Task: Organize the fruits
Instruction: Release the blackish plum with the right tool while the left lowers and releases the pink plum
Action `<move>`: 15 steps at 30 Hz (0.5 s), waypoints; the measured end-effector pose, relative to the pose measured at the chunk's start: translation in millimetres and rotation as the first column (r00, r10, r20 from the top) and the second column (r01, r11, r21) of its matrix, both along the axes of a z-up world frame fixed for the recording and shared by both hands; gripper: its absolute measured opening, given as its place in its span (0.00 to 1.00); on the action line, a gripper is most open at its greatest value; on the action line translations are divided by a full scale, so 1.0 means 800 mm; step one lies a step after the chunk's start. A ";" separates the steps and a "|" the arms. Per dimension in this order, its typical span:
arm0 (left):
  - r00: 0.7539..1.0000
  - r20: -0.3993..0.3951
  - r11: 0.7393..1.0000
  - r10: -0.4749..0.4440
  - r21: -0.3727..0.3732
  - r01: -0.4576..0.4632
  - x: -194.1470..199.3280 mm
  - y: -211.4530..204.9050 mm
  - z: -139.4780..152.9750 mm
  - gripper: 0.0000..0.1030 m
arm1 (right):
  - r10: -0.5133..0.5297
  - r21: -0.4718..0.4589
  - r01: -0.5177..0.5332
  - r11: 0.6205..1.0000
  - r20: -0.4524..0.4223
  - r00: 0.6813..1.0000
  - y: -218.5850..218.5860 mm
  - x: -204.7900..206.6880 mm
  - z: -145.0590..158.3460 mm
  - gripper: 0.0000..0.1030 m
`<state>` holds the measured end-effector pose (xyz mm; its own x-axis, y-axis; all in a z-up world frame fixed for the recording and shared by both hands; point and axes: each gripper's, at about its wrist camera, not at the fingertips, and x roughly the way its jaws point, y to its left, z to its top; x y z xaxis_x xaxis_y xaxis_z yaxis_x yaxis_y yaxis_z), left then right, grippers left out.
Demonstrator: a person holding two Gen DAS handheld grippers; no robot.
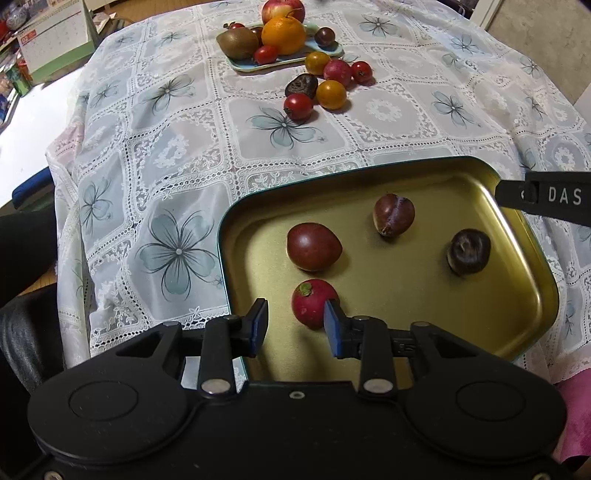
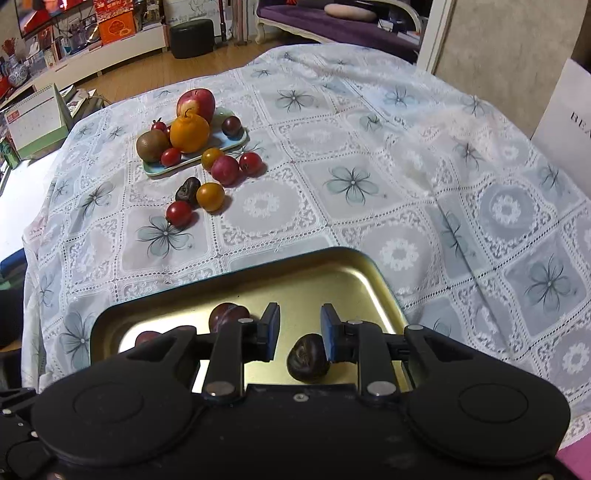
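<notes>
Your left gripper (image 1: 295, 326) hangs over the near edge of the gold tin (image 1: 532, 243), jaws spread, nothing between them. The radish (image 1: 312, 301) lies just ahead of the gap, touching or nearly touching the right pad; contact cannot be confirmed. Ahead of the jaws in the tin: a dark red plum (image 1: 314, 246), a split brown fruit (image 1: 393, 214) further right, and a wrinkled dark fruit (image 1: 468, 252) far right, all well apart.

Your right gripper (image 2: 300, 332) is also over the tin (image 2: 384, 295), jaws spread and empty. The wrinkled dark fruit (image 2: 307, 360) sits below the gap, beside the right pad. The split fruit (image 2: 226, 317) shows left of the left finger.

Far ahead of both jaws on the cloth (image 1: 184, 147): a blue tray (image 1: 251, 65) with apple (image 1: 282, 9), orange (image 1: 283, 35), kiwi (image 1: 238, 44) and small fruits. Beside the tray, loose on the cloth, six pieces: two yellow tomatoes (image 1: 331, 94), two red tomatoes (image 1: 298, 106), a second radish (image 1: 337, 70), a dark date (image 1: 301, 85).
</notes>
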<state>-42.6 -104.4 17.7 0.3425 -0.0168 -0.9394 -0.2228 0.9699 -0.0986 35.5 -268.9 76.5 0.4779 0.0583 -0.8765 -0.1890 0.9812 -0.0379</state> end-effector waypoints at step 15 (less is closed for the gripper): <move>0.999 -0.010 0.999 0.032 -0.003 -0.032 0.005 0.012 -0.001 0.40 | 0.041 0.040 -0.039 0.998 -0.043 0.998 0.007 0.003 -0.008 0.38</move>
<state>-38.8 -94.8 16.8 0.3334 -0.0090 -0.9427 -0.2549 0.9618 -0.0994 38.2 -263.4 69.7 0.4358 0.1108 -0.8932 -0.2287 0.9735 0.0091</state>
